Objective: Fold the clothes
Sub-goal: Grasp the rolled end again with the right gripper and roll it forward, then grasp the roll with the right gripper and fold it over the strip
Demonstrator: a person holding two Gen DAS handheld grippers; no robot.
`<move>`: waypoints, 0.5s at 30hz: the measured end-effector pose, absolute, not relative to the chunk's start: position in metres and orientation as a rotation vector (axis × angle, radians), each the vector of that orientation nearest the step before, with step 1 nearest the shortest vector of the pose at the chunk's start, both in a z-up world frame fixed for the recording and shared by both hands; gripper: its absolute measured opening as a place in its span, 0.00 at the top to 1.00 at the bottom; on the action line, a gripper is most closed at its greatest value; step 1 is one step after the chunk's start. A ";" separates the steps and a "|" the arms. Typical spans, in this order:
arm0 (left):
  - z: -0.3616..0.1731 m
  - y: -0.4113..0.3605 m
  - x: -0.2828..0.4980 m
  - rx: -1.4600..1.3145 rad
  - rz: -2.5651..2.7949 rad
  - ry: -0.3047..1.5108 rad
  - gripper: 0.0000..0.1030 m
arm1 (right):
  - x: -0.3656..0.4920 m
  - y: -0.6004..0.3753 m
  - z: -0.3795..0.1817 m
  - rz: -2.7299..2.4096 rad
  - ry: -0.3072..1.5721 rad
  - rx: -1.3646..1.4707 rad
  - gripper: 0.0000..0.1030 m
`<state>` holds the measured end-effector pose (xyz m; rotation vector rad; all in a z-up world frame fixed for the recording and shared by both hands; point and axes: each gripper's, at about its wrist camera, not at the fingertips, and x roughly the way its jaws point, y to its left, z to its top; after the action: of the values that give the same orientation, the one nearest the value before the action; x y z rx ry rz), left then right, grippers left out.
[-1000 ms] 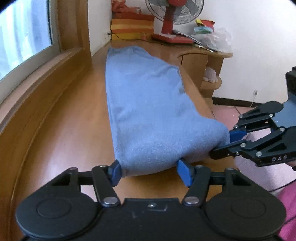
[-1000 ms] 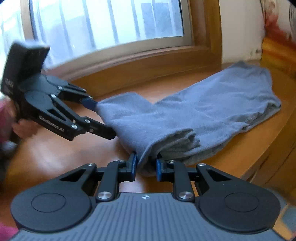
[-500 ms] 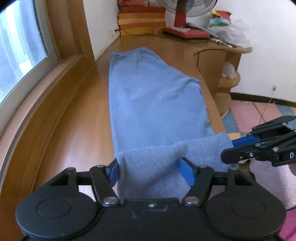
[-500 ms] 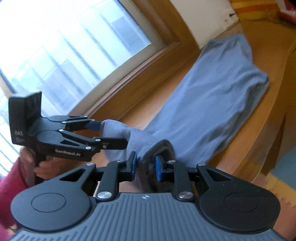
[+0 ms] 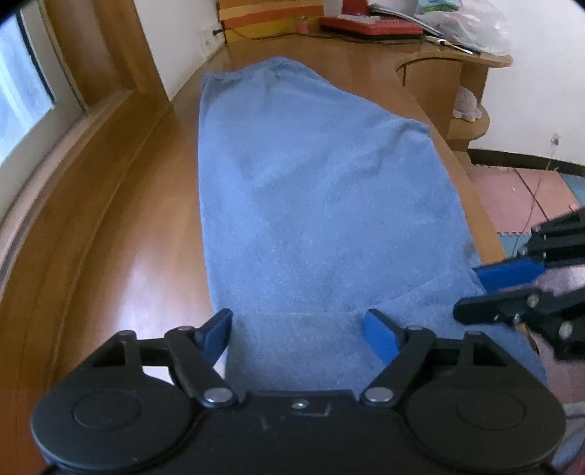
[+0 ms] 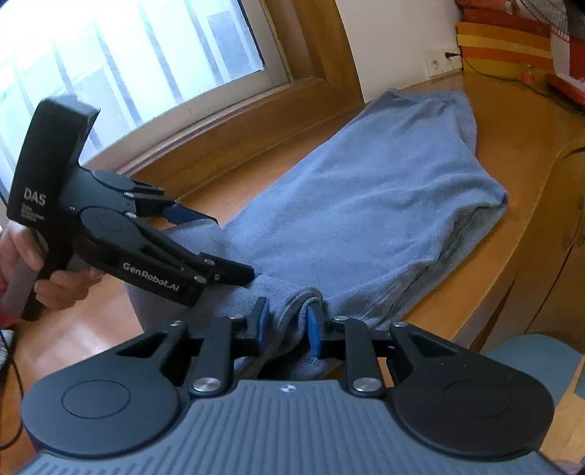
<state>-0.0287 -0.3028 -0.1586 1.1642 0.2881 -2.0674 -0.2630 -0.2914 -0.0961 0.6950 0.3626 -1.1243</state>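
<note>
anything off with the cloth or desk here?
Mostly fine. The blue garment lies flat on the wooden desk, but its near end overhangs the edge, bunched in the right claw. Left claw is opening, cloth between its pads.

Glossy orange-brown wooden surface, running lengthwise along the window sill and curving at its open edge toward a rounded end. Lying flat along its middle, a long blue garment, folded lengthwise, far end near the wall, one long side reaching the open edge, near end hanging off the front. Bare wood on the window side. At the far end, a red fan base and a crumpled clear plastic bag beside it.
</note>
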 end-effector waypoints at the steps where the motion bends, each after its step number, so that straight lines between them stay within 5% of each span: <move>1: -0.152 -0.301 -0.024 1.149 -2.062 0.270 0.26 | -0.267 -0.289 -0.093 -1.121 0.343 0.695 0.73; 2: -0.145 -0.299 -0.018 1.129 -2.054 0.255 0.26 | -0.269 -0.282 -0.089 -1.134 0.328 0.677 0.68; 4: -0.133 -0.292 -0.001 1.086 -2.037 0.234 0.26 | -0.275 -0.268 -0.080 -1.172 0.299 0.619 0.37; 15: -0.152 -0.239 0.052 1.120 -2.069 0.255 0.26 | -0.260 -0.199 -0.089 -1.061 0.400 0.520 0.36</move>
<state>0.0522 -0.2389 -0.1521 1.1201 0.2553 -2.0693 -0.2599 -0.1993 -0.0887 0.5196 0.3999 -1.0615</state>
